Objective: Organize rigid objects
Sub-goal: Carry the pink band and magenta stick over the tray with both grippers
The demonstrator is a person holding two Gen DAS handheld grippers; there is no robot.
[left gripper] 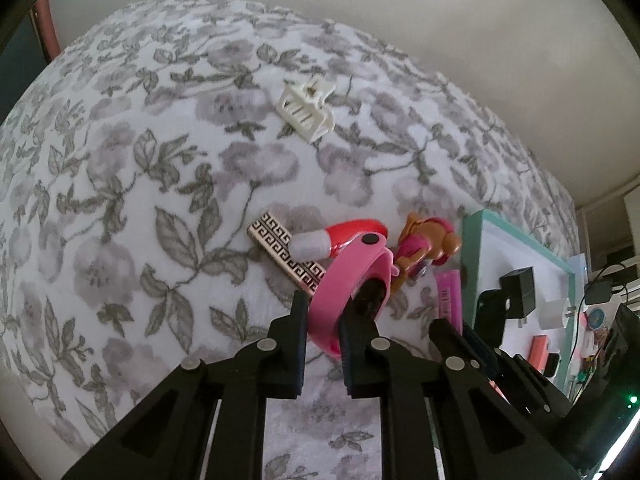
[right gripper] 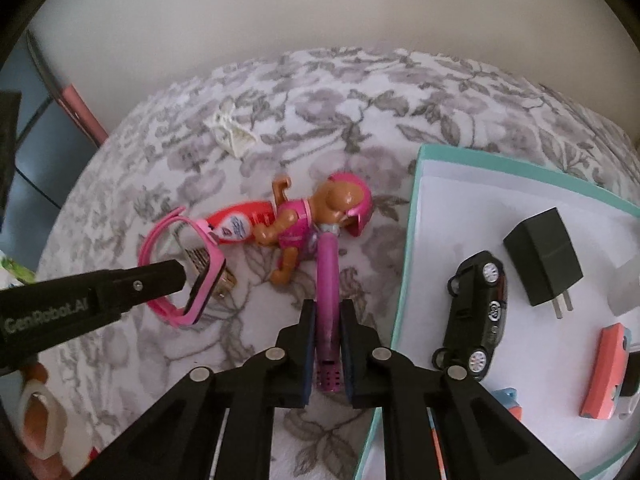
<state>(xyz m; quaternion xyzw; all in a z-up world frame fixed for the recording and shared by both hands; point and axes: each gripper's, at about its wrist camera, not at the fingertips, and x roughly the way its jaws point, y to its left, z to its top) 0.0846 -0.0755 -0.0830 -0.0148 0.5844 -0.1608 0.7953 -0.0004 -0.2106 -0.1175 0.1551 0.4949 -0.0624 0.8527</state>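
The left tongs pinch the pink watch by its band, above the floral bed. The right tongs pinch a purple stick lengthwise. Beyond both lie a toy pup and red bottle; the tray sits right of the right tongs.

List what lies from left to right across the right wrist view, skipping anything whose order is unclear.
Pink watch in the left tongs → purple tube in the right tongs → black toy car → black charger plug → coral block.
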